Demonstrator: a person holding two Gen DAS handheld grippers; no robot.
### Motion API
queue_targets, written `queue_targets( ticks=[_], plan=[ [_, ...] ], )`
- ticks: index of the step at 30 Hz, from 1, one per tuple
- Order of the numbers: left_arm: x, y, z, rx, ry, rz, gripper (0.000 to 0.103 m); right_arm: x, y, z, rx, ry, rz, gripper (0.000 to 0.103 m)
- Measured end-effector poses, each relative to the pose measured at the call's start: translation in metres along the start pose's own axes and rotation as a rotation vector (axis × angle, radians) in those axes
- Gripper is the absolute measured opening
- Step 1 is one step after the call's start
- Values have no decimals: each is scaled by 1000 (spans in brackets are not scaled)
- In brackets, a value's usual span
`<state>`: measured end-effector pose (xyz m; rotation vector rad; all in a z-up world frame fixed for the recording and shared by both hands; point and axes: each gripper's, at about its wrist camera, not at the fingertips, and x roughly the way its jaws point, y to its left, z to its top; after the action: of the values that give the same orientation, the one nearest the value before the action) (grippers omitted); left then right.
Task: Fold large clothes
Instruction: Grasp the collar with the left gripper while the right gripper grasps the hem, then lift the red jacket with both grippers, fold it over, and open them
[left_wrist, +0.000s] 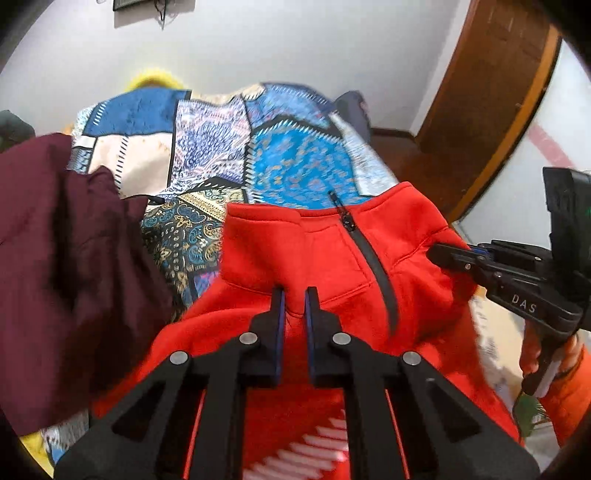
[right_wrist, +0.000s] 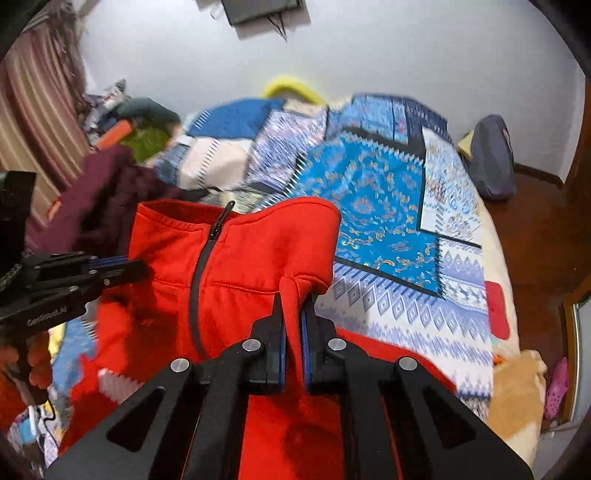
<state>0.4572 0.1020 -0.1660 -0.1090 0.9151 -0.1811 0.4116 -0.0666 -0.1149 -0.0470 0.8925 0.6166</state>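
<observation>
A red fleece jacket (left_wrist: 332, 266) with a dark zipper is held up over the bed, collar away from me. My left gripper (left_wrist: 294, 295) is shut on the jacket at one shoulder, beside the collar. My right gripper (right_wrist: 293, 302) is shut on a fold of the jacket (right_wrist: 258, 251) at the other shoulder. Each gripper shows in the other's view: the right one (left_wrist: 436, 254) at the jacket's right edge, the left one (right_wrist: 136, 267) at its left edge. A maroon garment (left_wrist: 62, 266) lies heaped on the left, also seen in the right wrist view (right_wrist: 107, 199).
The bed has a blue patterned patchwork cover (left_wrist: 295, 162) (right_wrist: 369, 206). A grey bag (right_wrist: 493, 158) stands on the brown floor to the right by the white wall. A wooden door frame (left_wrist: 498, 110) is at the right. Clutter and a striped curtain (right_wrist: 33, 122) are at the left.
</observation>
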Motion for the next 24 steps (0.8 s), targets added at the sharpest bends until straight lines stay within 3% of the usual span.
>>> queue_targets(
  ticks=[4, 10, 12, 17, 21, 24],
  plan=[
    [-51, -15, -32, -14, -28, -70, 8, -43, 21, -25, -53, -19, 8, 6],
    [-96, -50, -105, 58, -14, -80, 8, -72, 40, -79, -59, 28, 24, 6],
    [-99, -59, -131, 83, 1, -56, 8, -76, 43, -99, -52, 62, 54, 6],
    [-88, -60, -188, 60, 133, -105, 10, -82, 46, -140, -49, 131, 74, 10],
    [-89, -45, -213, -12, 177, -93, 10, -90, 52, -166, -74, 162, -4, 10],
    [-99, -30, -220, -49, 164, -66, 11, -96, 49, -175, -63, 184, -35, 11]
  ],
)
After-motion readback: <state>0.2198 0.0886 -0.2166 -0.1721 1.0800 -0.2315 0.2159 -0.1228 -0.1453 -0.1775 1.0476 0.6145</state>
